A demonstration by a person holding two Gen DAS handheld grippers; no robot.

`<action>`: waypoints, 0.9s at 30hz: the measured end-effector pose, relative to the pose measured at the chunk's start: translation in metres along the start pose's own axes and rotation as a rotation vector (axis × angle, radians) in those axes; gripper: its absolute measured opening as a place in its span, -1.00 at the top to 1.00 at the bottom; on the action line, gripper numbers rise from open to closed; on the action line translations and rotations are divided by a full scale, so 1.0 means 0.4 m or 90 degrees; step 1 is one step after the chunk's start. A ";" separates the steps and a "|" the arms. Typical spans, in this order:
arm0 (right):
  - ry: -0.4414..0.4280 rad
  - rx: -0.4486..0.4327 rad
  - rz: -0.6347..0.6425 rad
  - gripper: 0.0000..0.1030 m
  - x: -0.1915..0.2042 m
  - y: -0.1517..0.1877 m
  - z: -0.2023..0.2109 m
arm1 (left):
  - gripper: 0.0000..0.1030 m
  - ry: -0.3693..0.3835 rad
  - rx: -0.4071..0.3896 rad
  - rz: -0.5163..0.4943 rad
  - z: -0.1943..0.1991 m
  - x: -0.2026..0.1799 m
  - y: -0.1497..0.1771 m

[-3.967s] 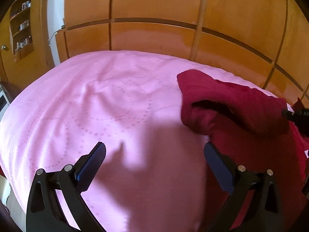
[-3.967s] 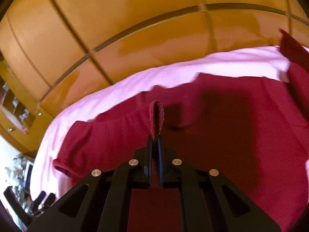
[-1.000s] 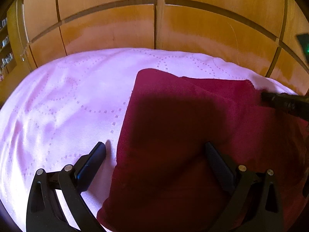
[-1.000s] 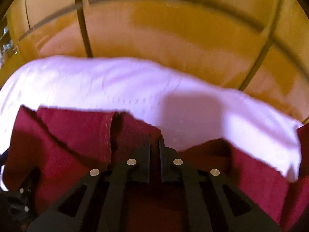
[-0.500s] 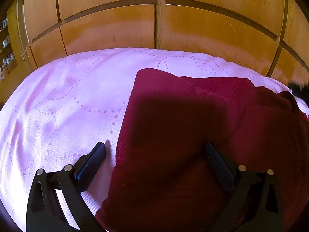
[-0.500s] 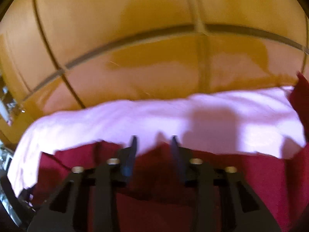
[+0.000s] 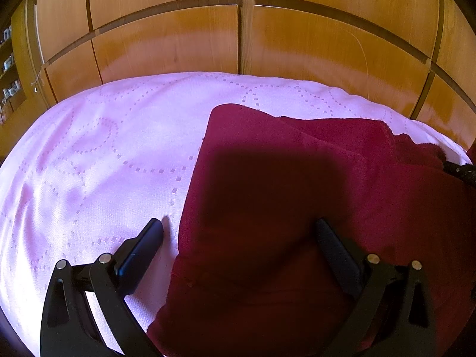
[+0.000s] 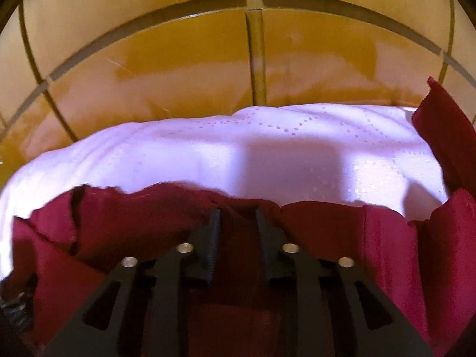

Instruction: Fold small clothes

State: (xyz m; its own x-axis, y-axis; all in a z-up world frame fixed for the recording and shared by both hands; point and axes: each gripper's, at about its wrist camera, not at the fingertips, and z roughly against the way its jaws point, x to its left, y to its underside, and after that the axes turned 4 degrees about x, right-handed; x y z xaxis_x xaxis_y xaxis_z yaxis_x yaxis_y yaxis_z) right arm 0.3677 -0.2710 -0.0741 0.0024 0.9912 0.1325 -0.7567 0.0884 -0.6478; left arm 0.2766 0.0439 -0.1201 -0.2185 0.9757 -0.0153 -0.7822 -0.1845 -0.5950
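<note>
While the dark red garment (image 7: 297, 208) lies folded on the pink bedspread (image 7: 104, 154), the left hand-held gripper (image 7: 238, 232) hovers spread wide over its left edge, grasping nothing. The right hand-held gripper (image 8: 236, 217) is opening over the garment's far edge, its jaws parted above the cloth without pinching it.

This is a bedroom in a home. A bed (image 7: 98, 160) covered with a pink quilted bedspread (image 8: 267, 154) fills the near ground. Behind it, along the far side, stands a run of glossy wooden wardrobe doors (image 7: 178, 38). At the far left, shelves (image 7: 9, 68) hold small items too blurred to identify.
</note>
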 end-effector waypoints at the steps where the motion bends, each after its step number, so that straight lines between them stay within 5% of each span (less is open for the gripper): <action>1: -0.008 -0.007 0.002 0.09 0.000 0.001 0.018 | -0.97 0.000 0.000 0.000 0.000 0.001 -0.001; 3: 0.023 -0.062 0.016 -0.26 -0.005 0.011 0.086 | -0.97 0.000 0.000 0.000 0.000 0.001 -0.003; 5: 0.065 -0.098 0.030 -0.26 -0.022 0.014 0.127 | -0.97 0.000 0.000 0.000 -0.001 0.001 -0.005; 9: 0.242 -0.163 0.026 -0.43 -0.126 -0.013 0.190 | -0.97 0.000 -0.001 0.000 -0.001 0.000 -0.004; 10: 0.277 -0.168 0.015 -0.64 -0.154 -0.020 0.197 | -0.97 0.000 -0.001 0.000 -0.001 0.000 -0.004; 14: 0.379 -0.117 -0.074 -0.69 -0.313 -0.045 0.192 | -0.97 0.000 -0.001 0.000 -0.001 -0.001 -0.001; 16: 0.408 -0.065 -0.096 -0.35 -0.374 -0.039 0.173 | -0.97 0.000 0.000 0.000 -0.002 0.000 -0.001; 17: 0.399 -0.038 -0.117 0.13 -0.415 -0.024 0.161 | -0.97 0.000 -0.001 -0.001 -0.001 0.000 0.000; 20: 0.317 0.003 -0.271 0.72 -0.546 0.056 0.155 | -0.97 0.001 0.000 0.000 -0.003 -0.001 -0.002; 23: 0.260 -0.003 -0.414 0.74 -0.653 0.157 0.175 | -0.97 0.001 0.001 0.000 -0.004 0.000 -0.004; 27: 0.257 -0.037 -0.448 0.78 -0.705 0.245 0.240 | -0.97 0.003 0.002 0.001 -0.006 0.000 -0.006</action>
State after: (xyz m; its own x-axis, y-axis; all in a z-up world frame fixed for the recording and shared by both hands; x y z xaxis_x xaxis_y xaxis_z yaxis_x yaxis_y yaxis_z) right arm 0.2302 -0.5514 -0.1031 0.7090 0.6593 0.2501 -0.4548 0.6986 -0.5524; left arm 0.2797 0.0447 -0.1207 -0.2177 0.9758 -0.0198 -0.7835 -0.1868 -0.5926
